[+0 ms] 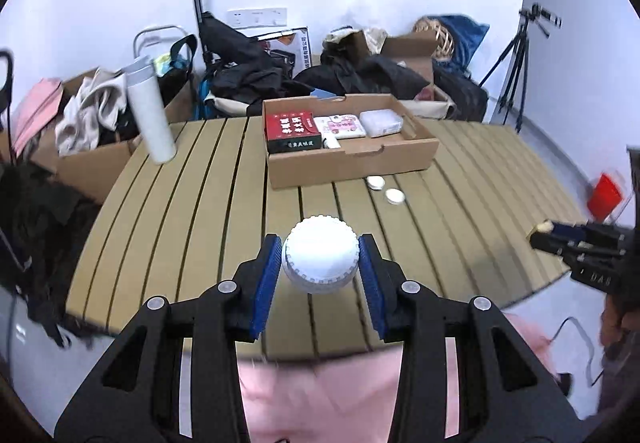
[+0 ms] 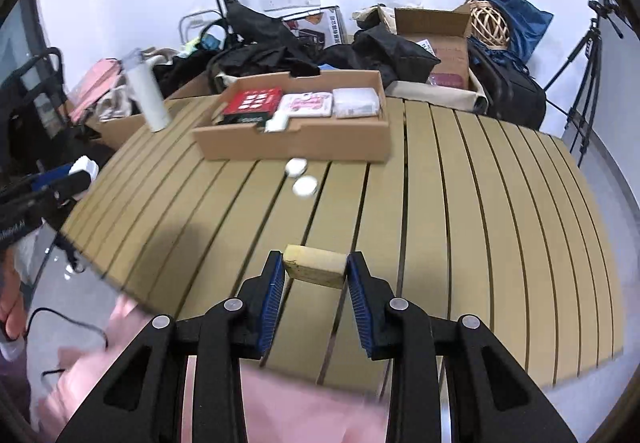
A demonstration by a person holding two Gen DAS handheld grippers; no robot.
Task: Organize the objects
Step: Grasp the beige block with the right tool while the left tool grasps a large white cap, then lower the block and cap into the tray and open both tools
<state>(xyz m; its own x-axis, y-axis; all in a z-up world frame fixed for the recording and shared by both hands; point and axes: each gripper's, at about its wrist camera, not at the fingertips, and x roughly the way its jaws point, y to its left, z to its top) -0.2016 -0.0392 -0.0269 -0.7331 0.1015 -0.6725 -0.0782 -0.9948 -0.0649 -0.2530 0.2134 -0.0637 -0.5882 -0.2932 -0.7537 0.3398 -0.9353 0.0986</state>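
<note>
Both tongs clamped rn: left gripper [image 1: 319,266] on white jar [image 1: 320,258], right gripper [image 2: 315,275] on tan block [image 2: 316,267]; imo the round jar could slip out bc its grip's shallow.

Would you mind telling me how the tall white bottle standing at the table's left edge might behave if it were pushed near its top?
The white bottle is tall and narrow on a small base, so it would probably tip rather than slide. It stands near the slatted table's edge and might fall off. Being cylindrical, it would likely roll once down; the grooves between the slats might check that.
</note>
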